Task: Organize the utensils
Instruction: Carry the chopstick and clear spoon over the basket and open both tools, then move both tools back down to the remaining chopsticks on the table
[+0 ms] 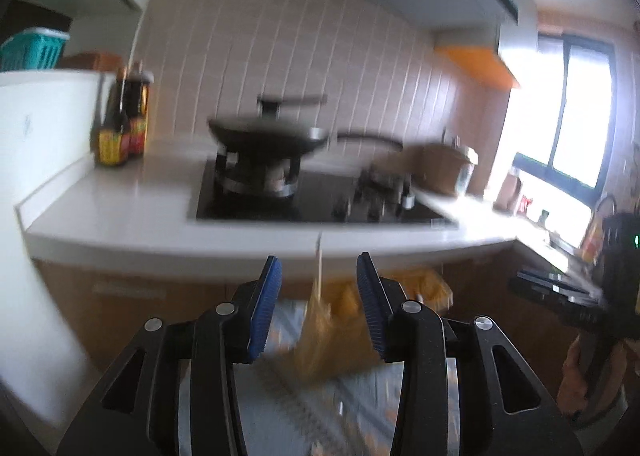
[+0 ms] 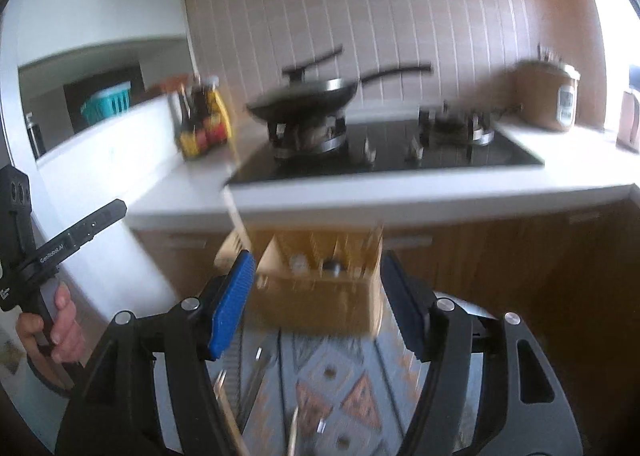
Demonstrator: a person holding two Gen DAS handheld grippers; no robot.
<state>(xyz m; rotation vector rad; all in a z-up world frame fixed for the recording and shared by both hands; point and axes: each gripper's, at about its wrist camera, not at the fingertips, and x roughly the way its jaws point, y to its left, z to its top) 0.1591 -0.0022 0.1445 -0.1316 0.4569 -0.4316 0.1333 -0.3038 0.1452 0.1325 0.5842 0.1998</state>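
While both pairs of tongs stand spread with nothing between their blue pads, the left gripper [image 1: 319, 306] and right gripper [image 2: 316, 306] each face a blurred tan wooden utensil box [image 2: 320, 288] just ahead on a patterned grey mat [image 2: 332, 384]. Beyond sits a black lidded wok [image 2: 304, 98] on a black glass hob [image 2: 384, 156].

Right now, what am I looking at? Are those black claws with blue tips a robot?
No robot: a person holds a pair of tongs in each hand, each with a camera looking along its fingers. One picture is from the left tongs, the other from the right tongs. Both are open and hold nothing. Ahead is a wooden utensil box on a patterned mat, with blurred utensils lying nearer. Behind, a counter carries a stove, a lidded wok, sauce bottles and a rice cooker.
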